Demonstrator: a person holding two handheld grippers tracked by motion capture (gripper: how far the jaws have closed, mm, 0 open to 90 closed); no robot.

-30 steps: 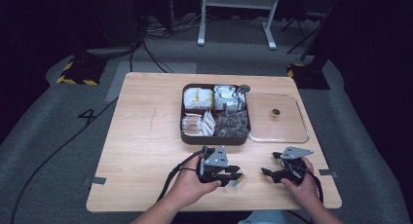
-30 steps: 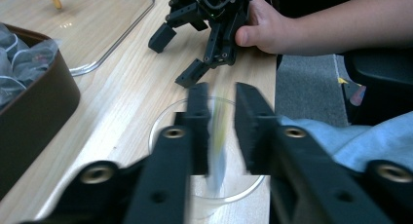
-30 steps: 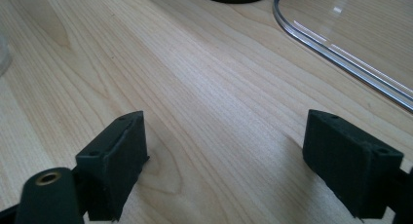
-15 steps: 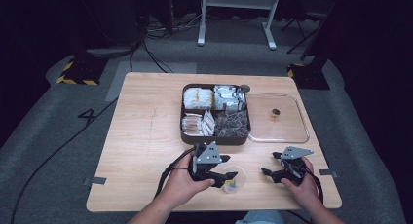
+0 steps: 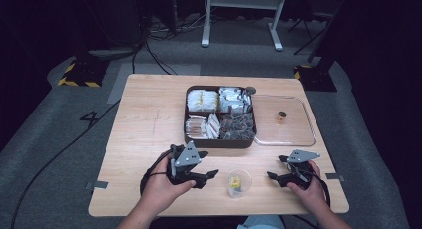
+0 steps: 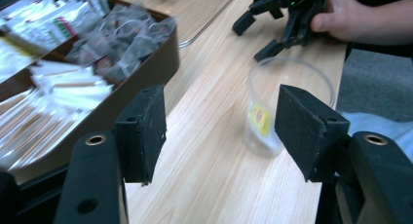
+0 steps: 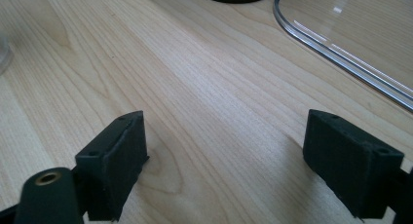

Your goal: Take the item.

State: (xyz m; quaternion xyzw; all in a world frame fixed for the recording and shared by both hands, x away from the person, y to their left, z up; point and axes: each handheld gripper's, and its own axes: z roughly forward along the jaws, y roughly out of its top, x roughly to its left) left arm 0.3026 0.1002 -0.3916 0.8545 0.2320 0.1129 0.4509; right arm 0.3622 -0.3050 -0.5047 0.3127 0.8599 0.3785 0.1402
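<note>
A clear cup (image 5: 239, 183) holding a yellow packet (image 6: 260, 118) stands on the table (image 5: 144, 134) between the left claw (image 5: 206, 176) and right claw (image 5: 275, 177), both spread and empty. Behind it, a dark tray (image 5: 220, 141) holds sachets in four compartments, beside a clear lid (image 5: 285, 120).

Tray (image 6: 146, 73) in left gripper view: cut off by the top and left edges; packets (image 6: 68, 95) inside blurred, print unreadable. Clear cup (image 6: 287, 102): partly hidden behind the near right jaw; yellow item (image 6: 261, 118) inside not identifiable. In right gripper view, the cup (image 7: 4, 51) is reduced to a blurred sliver at the left edge; the clear lid (image 7: 350, 34) is cut off by the top and right edges. In high view, the small brown object (image 5: 281, 117) on the lid is too small to identify. Forearms are cut off at the bottom edge.
</note>
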